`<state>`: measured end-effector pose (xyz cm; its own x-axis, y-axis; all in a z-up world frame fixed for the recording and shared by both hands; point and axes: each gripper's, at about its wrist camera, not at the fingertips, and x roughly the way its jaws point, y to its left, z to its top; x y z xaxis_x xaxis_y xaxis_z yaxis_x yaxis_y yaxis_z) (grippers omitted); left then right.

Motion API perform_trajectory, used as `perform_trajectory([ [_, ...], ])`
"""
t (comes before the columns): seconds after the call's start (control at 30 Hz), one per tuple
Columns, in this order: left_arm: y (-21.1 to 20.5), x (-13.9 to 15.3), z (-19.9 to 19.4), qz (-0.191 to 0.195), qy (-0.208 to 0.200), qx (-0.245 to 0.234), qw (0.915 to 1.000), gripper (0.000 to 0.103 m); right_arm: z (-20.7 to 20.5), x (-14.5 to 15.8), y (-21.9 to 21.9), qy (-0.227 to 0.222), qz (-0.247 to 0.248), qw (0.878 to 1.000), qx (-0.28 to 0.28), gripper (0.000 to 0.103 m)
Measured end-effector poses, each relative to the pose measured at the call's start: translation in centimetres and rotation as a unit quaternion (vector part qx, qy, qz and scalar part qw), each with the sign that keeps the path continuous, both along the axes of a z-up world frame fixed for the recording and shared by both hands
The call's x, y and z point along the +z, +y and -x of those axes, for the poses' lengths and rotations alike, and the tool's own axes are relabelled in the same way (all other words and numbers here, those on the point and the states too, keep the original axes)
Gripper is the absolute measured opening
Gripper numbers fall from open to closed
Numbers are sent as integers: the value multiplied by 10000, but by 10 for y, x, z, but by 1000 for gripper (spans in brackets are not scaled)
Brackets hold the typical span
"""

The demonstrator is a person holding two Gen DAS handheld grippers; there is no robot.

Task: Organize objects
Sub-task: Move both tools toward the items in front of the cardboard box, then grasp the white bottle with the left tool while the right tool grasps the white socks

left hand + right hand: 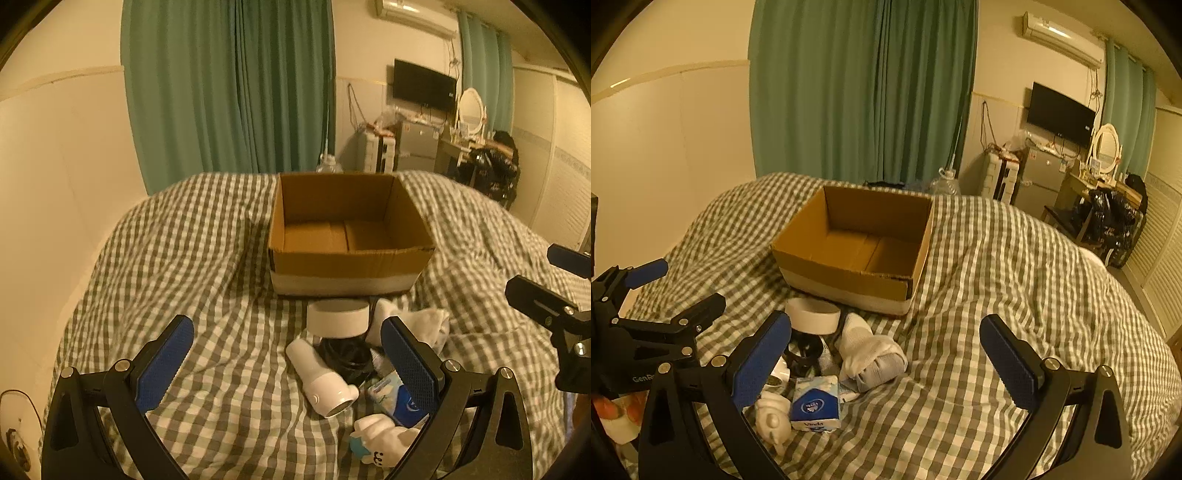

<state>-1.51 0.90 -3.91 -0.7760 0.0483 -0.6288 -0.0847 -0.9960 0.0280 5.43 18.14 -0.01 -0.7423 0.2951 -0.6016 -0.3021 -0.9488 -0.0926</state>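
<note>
lying just beyond both spread claws, left (pixel 286 363) and right (pixel 886 360), a sock bundle (pixel 873 360).

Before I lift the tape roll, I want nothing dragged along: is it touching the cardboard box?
Cannot tell. In both wrist views the tape roll sits just in front of the cardboard box, but its top rim overlaps the box's base, hiding any gap.
</note>
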Motion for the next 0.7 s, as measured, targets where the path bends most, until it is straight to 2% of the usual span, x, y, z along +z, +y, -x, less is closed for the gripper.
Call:
perform_trajectory([
  [0.3, 6, -42, 21, 138, -692, 33, 9975, 103, 18, -36, 15, -379, 153, 9991, -57, 103],
  [0.53, 19, -73, 35, 374, -1083, -212, 9932, 103, 33, -67, 27, -728, 245, 9970, -96, 103],
  [0.63, 21, -86, 41, 345, -1261, -266, 9911, 100, 42, -81, 31, -930, 340, 9951, -46, 103],
  [0.7, 24, -96, 46, 326, -1425, -333, 9887, 93, 49, -93, 32, -1120, 446, 9927, 44, 103],
])
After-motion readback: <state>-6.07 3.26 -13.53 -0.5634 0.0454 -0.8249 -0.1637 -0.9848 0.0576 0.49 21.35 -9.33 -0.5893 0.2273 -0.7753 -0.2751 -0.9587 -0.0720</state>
